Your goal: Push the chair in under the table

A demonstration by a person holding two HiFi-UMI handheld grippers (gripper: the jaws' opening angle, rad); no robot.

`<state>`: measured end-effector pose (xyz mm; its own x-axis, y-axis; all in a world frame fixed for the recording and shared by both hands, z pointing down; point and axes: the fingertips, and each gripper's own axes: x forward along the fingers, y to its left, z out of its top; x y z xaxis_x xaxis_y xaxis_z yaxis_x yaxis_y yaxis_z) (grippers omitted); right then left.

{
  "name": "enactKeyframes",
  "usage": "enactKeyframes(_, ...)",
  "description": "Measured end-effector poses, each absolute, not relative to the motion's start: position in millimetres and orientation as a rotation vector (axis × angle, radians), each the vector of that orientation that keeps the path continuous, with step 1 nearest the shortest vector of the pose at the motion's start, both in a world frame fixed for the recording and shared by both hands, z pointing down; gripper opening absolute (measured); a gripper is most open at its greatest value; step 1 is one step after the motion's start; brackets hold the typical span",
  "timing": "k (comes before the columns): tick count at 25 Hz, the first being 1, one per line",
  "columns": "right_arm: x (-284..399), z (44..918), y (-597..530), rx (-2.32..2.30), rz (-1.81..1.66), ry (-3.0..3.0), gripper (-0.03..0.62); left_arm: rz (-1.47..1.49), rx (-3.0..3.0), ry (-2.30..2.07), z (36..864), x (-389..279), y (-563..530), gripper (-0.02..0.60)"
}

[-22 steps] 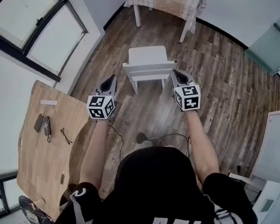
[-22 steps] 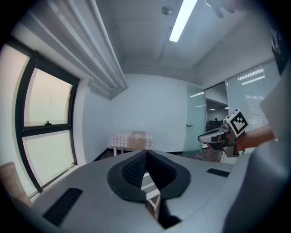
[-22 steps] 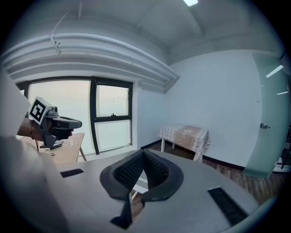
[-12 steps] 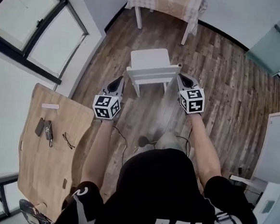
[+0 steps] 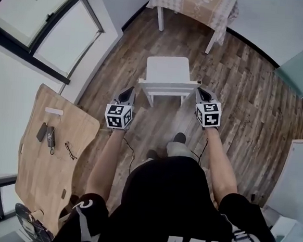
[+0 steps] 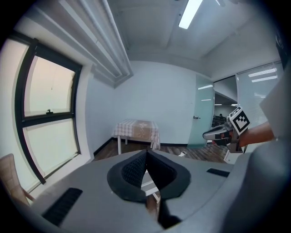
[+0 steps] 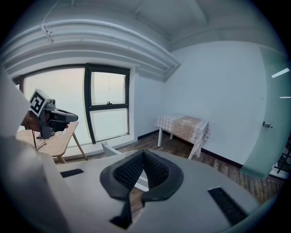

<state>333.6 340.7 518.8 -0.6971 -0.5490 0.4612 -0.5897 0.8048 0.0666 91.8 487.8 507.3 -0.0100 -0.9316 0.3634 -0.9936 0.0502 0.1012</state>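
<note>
Ahead, chair, table; desk leftward.

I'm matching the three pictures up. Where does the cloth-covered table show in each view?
Head view: table at the top edge, right of centre, beyond the chair.
Left gripper view: table near the centre, against the far wall.
Right gripper view: table right of centre, by the far wall.
Shared landmark: the dark-framed window, left of the table in every view.
</note>
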Motion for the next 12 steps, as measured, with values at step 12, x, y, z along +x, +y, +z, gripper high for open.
enactKeyframes(12, 336, 572, 263, 0.719, 0.161, -2.474, 0.015, 0.321, 1.776, -1.972, 558, 105, 425, 0.025)
